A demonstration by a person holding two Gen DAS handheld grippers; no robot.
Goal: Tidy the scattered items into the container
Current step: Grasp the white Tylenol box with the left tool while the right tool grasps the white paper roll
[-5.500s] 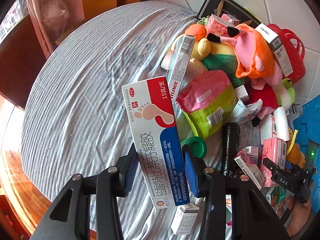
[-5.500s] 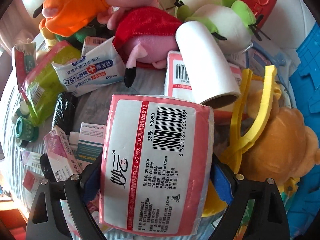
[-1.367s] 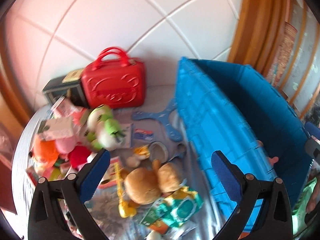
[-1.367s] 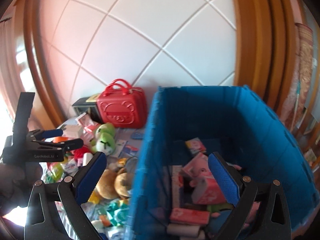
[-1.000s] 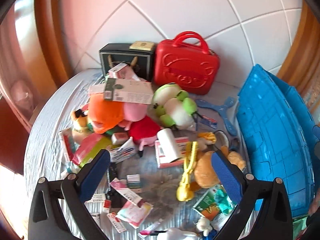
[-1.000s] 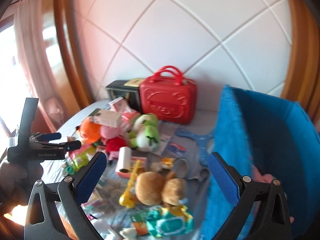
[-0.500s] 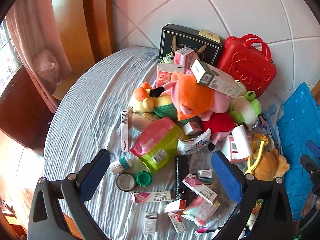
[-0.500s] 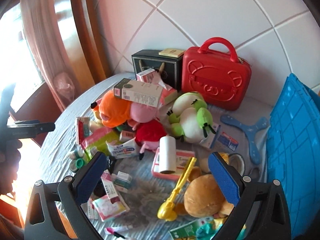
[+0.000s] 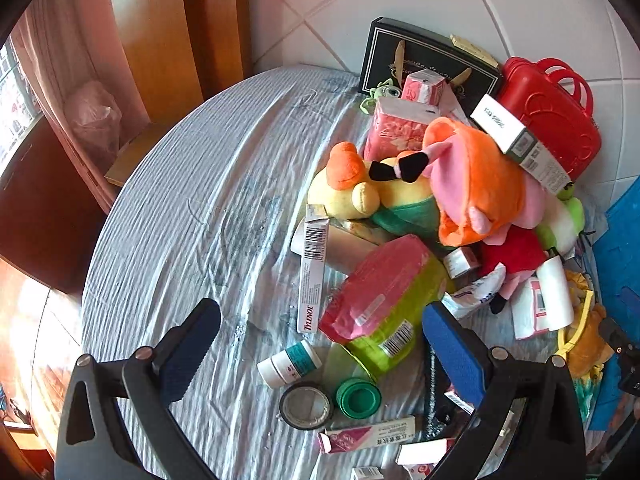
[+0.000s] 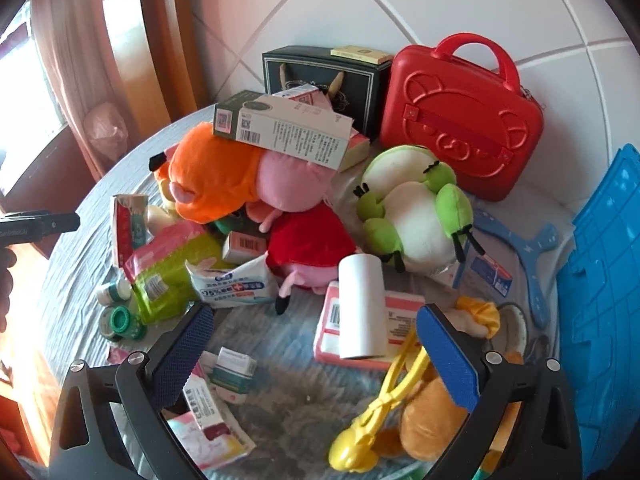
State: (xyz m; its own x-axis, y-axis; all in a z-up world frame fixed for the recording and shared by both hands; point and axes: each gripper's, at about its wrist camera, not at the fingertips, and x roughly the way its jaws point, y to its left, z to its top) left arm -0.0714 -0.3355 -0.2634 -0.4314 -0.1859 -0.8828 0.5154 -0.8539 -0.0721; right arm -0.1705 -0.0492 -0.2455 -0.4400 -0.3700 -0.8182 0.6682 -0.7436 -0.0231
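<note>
My left gripper (image 9: 320,344) is open and empty above the pile's left edge, over a pink and green pack (image 9: 384,304), a Tylenol box (image 9: 313,276), a small white bottle (image 9: 289,363) and a green lid (image 9: 358,397). My right gripper (image 10: 316,356) is open and empty above a white roll (image 10: 361,306) lying on a pink box (image 10: 400,320). The blue container (image 10: 604,292) stands at the right edge. Plush toys lie heaped in the middle: an orange one (image 10: 212,176), a frog (image 10: 416,204), a brown bear (image 10: 432,420).
A red case (image 10: 460,120) and a black box (image 10: 324,76) stand against the tiled wall. Yellow tongs (image 10: 384,404), a wipes pack (image 10: 232,284) and small boxes lie near the front. A tape roll (image 9: 306,406) lies by the lid. The round table's edge (image 9: 96,248) curves at left.
Both grippers have swung from the blue container back to the pile and come lower and closer to it. Both stay open and empty.
</note>
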